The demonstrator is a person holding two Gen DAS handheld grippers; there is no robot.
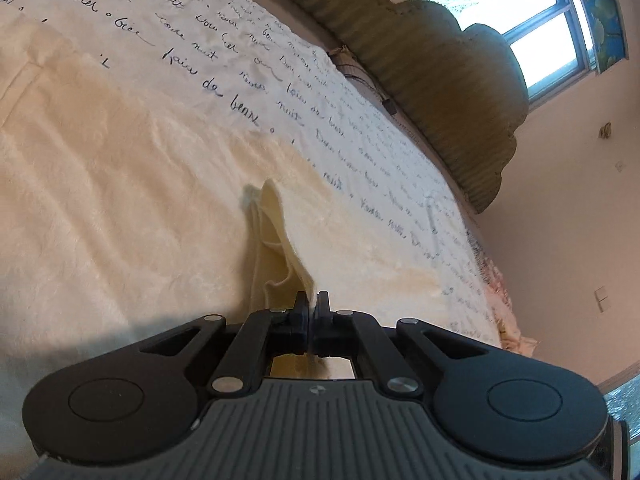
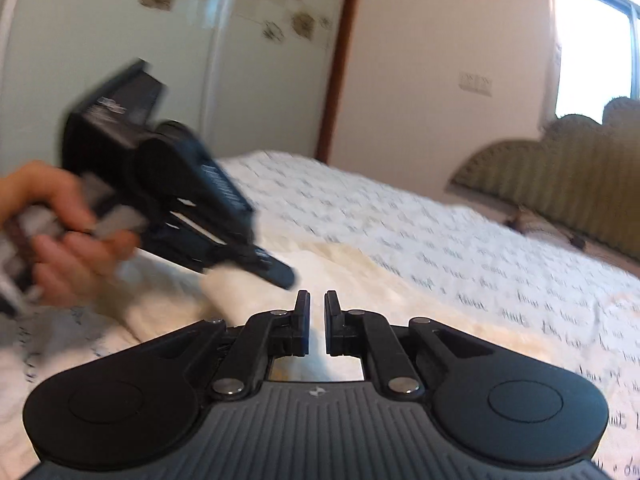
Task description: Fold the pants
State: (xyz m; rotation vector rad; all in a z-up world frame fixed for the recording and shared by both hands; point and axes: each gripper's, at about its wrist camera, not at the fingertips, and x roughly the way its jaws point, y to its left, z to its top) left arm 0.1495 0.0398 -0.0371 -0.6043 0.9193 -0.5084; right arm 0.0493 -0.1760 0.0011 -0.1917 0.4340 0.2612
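Cream pants (image 1: 120, 160) lie spread flat on the bed. My left gripper (image 1: 313, 300) is shut on a raised fold of their fabric (image 1: 276, 240), which stands up in a ridge just ahead of the pads. In the right wrist view the pants (image 2: 360, 280) show as a cream patch. There the left gripper (image 2: 280, 276) comes in from the left, held by a hand (image 2: 60, 240), its tip down on the cloth. My right gripper (image 2: 317, 300) hovers just beside that tip, its jaws all but together with nothing between them.
A white bedspread with dark handwriting (image 1: 240, 40) covers the bed (image 2: 440, 232). A green padded headboard (image 1: 440, 80) runs along the far side below a window (image 1: 540, 40). Pale wardrobe doors (image 2: 160, 60) stand behind the bed.
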